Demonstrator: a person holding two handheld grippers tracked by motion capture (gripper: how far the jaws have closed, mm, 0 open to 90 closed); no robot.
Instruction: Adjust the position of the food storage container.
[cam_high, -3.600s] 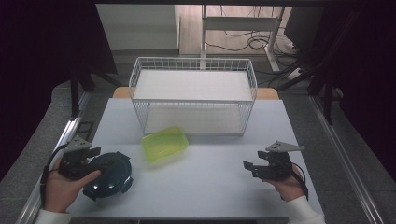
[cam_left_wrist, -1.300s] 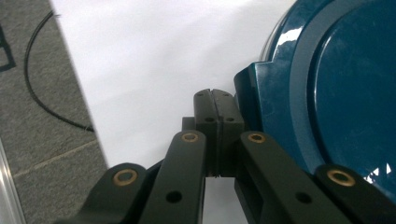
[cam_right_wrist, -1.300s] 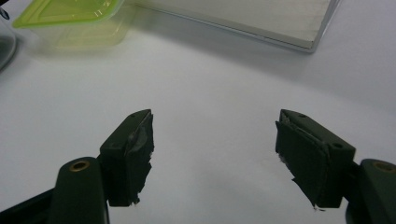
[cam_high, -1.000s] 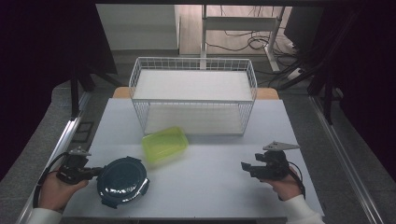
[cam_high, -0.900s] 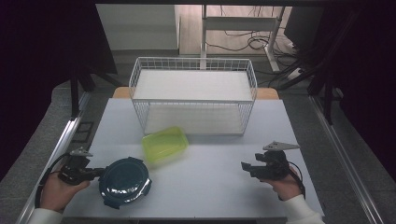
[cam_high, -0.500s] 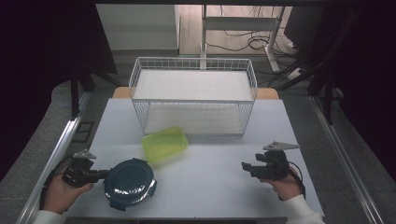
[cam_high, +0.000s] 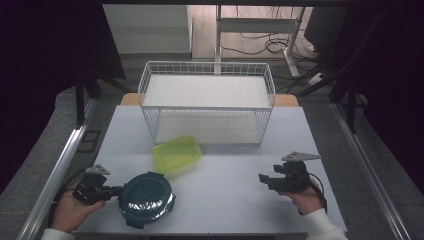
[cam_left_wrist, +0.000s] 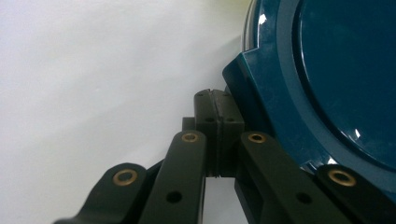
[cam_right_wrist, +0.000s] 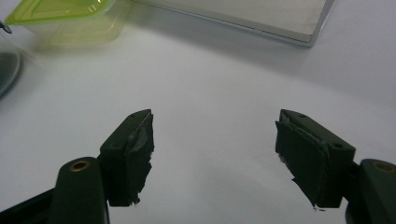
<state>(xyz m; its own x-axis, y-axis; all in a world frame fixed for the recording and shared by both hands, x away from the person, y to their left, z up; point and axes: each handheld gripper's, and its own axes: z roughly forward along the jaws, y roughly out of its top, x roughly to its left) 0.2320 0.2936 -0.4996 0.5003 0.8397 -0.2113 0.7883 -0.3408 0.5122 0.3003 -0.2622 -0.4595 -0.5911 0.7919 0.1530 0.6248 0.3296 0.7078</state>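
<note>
The left hand-held gripper (cam_high: 111, 190), its jaws clenched flat together with nothing seen between them, was set against the rim of the dark teal round container (cam_high: 146, 198), which lay at its 3 o'clock on the table (cam_high: 235, 200). The right hand-held gripper (cam_high: 263, 178) was held released and empty, well apart. A wire basket (cam_high: 207, 107) was seen toward 12 o'clock.

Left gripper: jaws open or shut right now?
Shut. In the left gripper view, the left gripper has its two pads pressed flat together with nothing between them, right beside the rim tab of the dark teal lid.
</note>
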